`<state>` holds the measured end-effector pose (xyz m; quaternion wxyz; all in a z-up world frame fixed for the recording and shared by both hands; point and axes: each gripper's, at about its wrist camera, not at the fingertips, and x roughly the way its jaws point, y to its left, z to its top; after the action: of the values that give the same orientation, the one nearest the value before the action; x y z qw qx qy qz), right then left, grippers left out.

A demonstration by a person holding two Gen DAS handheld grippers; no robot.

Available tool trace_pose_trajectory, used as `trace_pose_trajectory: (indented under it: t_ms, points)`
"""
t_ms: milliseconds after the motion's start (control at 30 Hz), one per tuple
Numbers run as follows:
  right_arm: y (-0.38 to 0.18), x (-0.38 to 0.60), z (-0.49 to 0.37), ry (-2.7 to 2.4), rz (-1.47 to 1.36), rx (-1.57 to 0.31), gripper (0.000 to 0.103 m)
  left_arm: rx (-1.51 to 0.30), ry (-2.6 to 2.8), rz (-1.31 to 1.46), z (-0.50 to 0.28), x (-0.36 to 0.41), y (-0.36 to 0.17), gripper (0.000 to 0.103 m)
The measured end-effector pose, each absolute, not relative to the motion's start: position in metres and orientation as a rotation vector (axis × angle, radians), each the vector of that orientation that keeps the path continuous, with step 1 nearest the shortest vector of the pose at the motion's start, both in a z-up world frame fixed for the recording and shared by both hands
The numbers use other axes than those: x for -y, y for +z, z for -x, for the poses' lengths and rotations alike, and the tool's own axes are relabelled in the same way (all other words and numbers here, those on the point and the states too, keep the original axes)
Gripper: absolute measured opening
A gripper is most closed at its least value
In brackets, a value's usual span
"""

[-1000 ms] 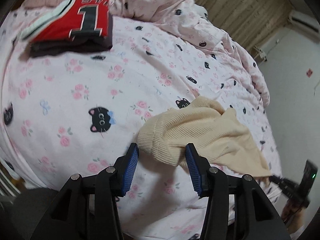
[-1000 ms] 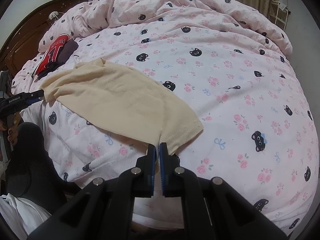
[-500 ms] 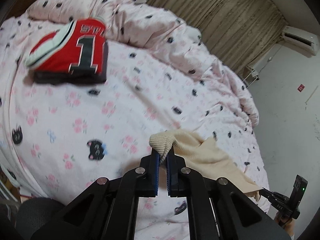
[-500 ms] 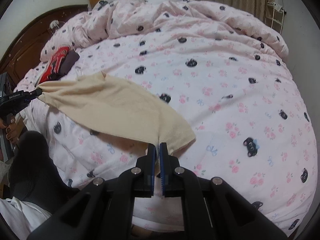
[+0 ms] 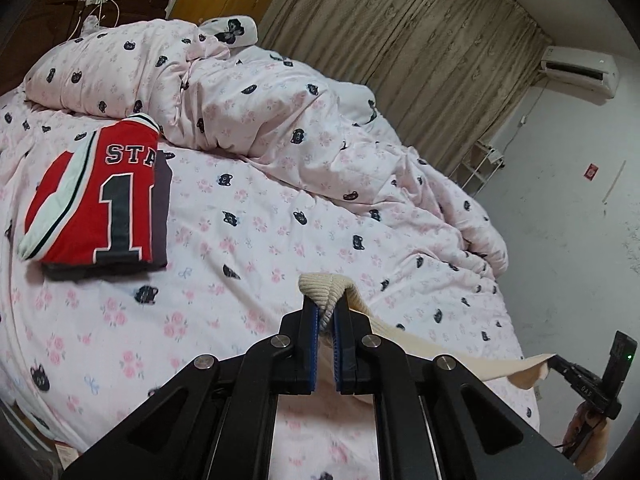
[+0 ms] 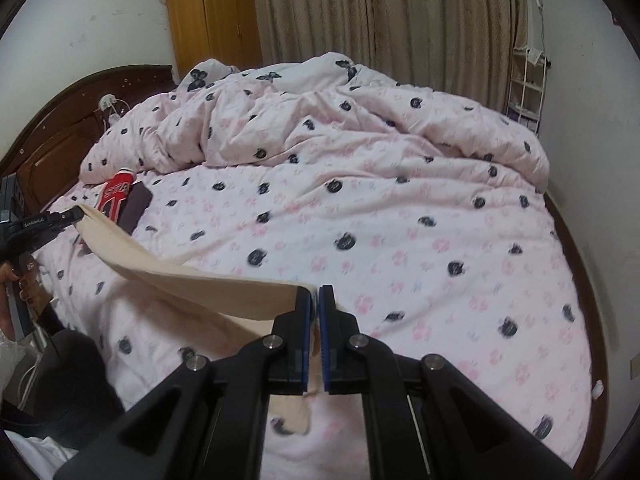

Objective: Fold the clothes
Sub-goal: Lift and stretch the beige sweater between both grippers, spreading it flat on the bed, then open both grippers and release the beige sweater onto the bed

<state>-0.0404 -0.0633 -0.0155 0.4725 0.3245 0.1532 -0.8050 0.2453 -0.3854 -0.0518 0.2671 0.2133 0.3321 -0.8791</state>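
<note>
Cream ribbed knit garment (image 5: 325,287) was strung up off the pink cat-print bed (image 6: 400,240) between both grippers, running from the left edge of the right wrist view down to its lower centre. Left gripper (image 5: 327,312) had its blue pads squeezed nearly together on a bunched ribbed edge, and the right gripper (image 6: 314,304) was pinched tight on the other end. Upper left of the left wrist view, a folded red jersey (image 5: 92,200) sat on something dark.
</note>
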Motion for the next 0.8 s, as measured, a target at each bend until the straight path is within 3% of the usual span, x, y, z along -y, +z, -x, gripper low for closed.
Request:
trace_pose_trajectory:
  t_ms: [333, 800]
  points:
    - [-0.029, 0.129, 0.135, -2.032, -0.840, -0.412, 0.005, -0.872, -2.317, -0.683, -0.161, 0.446, -0.066, 0.005]
    - [-0.105, 0.198, 0.254, -2.140, -1.020, -0.497, 0.005, -0.905, -2.221, -0.843, -0.062, 0.495, -0.135, 0.009]
